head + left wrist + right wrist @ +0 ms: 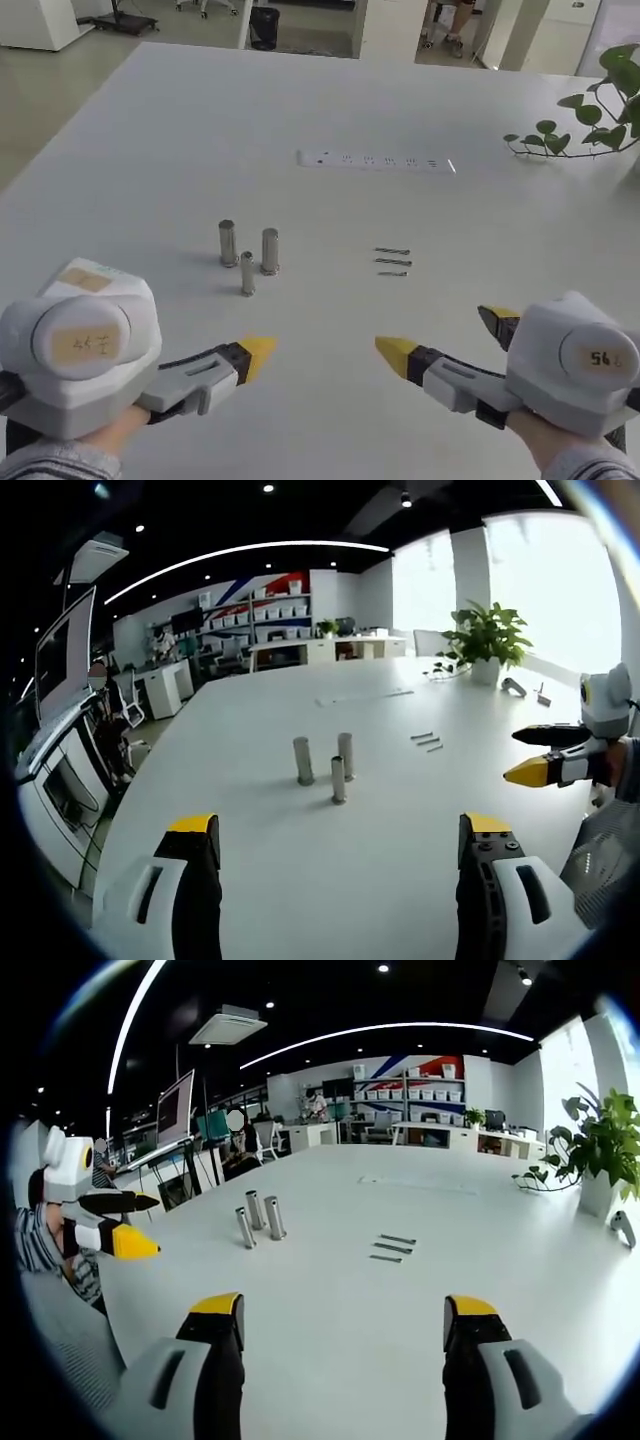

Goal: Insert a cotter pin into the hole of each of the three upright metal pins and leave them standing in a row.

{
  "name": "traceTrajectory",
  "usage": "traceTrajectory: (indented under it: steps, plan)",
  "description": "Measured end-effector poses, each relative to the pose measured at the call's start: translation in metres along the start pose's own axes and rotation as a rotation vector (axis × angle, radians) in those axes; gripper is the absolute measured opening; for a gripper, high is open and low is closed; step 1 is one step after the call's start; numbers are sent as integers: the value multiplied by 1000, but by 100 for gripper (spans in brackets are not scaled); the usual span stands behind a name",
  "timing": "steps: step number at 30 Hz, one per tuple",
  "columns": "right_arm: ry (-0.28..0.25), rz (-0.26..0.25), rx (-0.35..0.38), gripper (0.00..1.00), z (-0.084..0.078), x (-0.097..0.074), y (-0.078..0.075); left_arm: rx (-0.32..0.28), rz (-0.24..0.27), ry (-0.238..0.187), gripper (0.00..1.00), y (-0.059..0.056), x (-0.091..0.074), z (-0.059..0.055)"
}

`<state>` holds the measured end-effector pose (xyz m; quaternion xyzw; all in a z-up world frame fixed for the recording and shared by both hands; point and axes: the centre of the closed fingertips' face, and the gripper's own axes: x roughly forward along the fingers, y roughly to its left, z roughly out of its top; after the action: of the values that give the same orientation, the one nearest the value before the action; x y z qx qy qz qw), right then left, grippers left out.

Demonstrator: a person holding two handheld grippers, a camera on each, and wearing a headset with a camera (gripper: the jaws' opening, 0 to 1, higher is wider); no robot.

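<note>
The three metal pins (247, 268) stand upright on the white table (150, 150), a little left of centre in my head view and ahead of both grippers. They are plain grey steel cylinders, bunched in a tight triangle rather than a line. The back-left pin (228, 243) and the back-right pin (270, 251) stand just beside each other. The front pin (247, 277), which looks slimmer and shorter, stands before the gap between them. As far as I can see they stand close without touching. At this size I cannot make out their cross holes.

The cotter pins (393, 262) lie flat to the right of the metal pins and well apart from them. They are three thin dark slivers, parallel, one behind the next, and neither gripper is touching them.

My left gripper (338, 826) has its yellow-tipped jaws spread wide with nothing between them. My right gripper (342, 1306) is just as wide and just as empty. In the head view both sit low on the near side of the table and angle inward toward each other. The left one is short of the metal pins and the right one short of the cotter pins, with white tabletop between the jaws and the parts.

Beyond the parts a white power strip (380, 160) lies flat across the table. A leafy plant (600, 110) reaches in at the far right edge, well away from everything I need.
</note>
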<state>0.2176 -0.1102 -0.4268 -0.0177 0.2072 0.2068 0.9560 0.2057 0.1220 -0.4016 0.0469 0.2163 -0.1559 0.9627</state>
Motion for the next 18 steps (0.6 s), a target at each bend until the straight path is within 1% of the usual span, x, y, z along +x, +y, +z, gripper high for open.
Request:
traceTrajectory:
  steps: [4, 8, 12, 15, 18]
  plan:
    - [-3, -5, 8, 79, 1, -1, -2, 4, -10, -14, 99, -1, -1, 5]
    - [-1, -11, 15, 77, 1, -2, -4, 4, -11, 0, 99, 0, 0, 2]
    - [-7, -16, 25, 76, 3, -2, -5, 28, 0, 11, 99, 4, 0, 1]
    - [8, -20, 30, 75, -1, 0, -6, 16, -2, 7, 99, 6, 0, 2]
    - [8, -1, 20, 72, 2, 1, -2, 15, -6, 0, 99, 6, -2, 4]
